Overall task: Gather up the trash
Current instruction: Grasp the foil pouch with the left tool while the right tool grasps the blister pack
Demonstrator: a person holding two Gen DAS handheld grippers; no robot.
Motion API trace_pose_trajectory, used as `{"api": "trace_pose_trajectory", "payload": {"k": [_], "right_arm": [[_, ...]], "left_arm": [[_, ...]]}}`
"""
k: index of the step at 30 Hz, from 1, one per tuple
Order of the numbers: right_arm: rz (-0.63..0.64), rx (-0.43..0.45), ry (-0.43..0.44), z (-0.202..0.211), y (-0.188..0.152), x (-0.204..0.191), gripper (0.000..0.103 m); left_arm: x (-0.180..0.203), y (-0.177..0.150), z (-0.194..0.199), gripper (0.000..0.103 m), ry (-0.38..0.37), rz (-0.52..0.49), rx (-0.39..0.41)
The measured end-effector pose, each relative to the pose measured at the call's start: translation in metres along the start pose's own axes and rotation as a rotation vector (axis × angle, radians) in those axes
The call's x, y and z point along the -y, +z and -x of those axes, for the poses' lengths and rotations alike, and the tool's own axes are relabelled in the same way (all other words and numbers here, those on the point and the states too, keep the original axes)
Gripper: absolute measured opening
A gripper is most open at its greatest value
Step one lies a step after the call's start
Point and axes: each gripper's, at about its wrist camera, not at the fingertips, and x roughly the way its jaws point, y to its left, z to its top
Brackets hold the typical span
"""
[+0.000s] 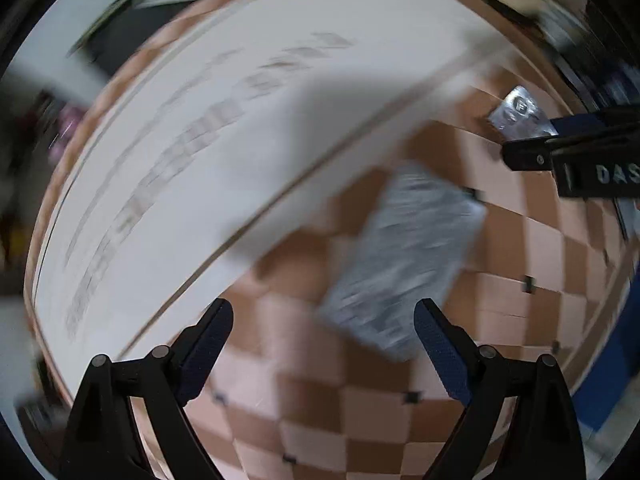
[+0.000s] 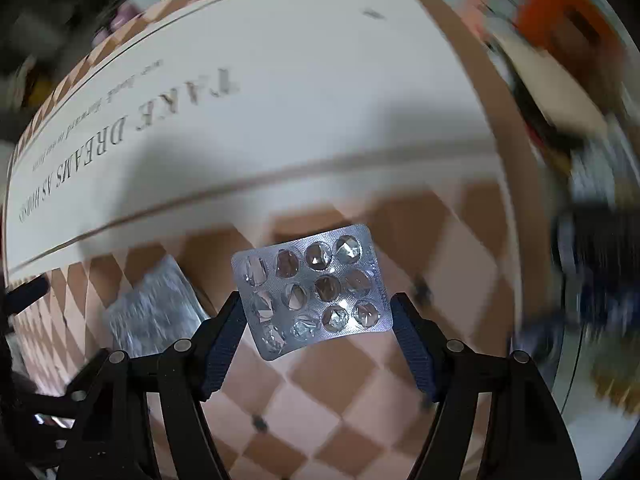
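Observation:
A used silver blister pack (image 2: 316, 292) with burst pockets sits between the fingers of my right gripper (image 2: 314, 316). Both pads touch its side edges, so the gripper is shut on it. The left wrist view shows the same pack (image 1: 518, 114) at the far right, in the right gripper (image 1: 548, 140). A second silver blister pack (image 1: 404, 256), blurred, lies flat on the checkered surface (image 1: 360, 412). My left gripper (image 1: 324, 320) hangs above its near end, open, with nothing held. That second pack (image 2: 154, 308) also shows at the lower left of the right wrist view.
A large white sheet (image 2: 280, 100) printed with "TAKE DREAMS" covers the far part of the brown and pink checkered surface (image 2: 320, 400). Beyond the surface's right edge there is blurred clutter, including an orange object (image 2: 560, 20).

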Motion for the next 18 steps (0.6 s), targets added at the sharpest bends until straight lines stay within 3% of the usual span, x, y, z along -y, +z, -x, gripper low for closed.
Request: {"api": "trace_pose_trajectory", "payload": {"k": [3,6,10,14,18], "right_arm": [[-0.072,-0.007,-0.005,0.003,-0.016,0.02,0.074],[-0.131,-0.022,0.0,-0.002,-0.032,0.039,0.074],[-0.164,-0.029,0.005,-0.005,-0.041,0.049,0.074],[-0.163,-0.026,0.012,-0.005,-0.038,0.051,0.074],[-0.157,-0.01,0.022,-0.009,-0.047,0.041,0.074]], "left_arm": [[0.029,0.018,-0.015,0.092,0.008,-0.137,-0.041],[0.042,0.028,-0.026,0.092,-0.015,-0.185,-0.08],[0.043,0.036,-0.026,0.083,-0.07,-0.168,-0.087],[0.043,0.034,-0.021,0.064,-0.088,-0.168,-0.066],[0.049,0.032,-0.017,0.064,-0.102,-0.126,-0.072]]}}
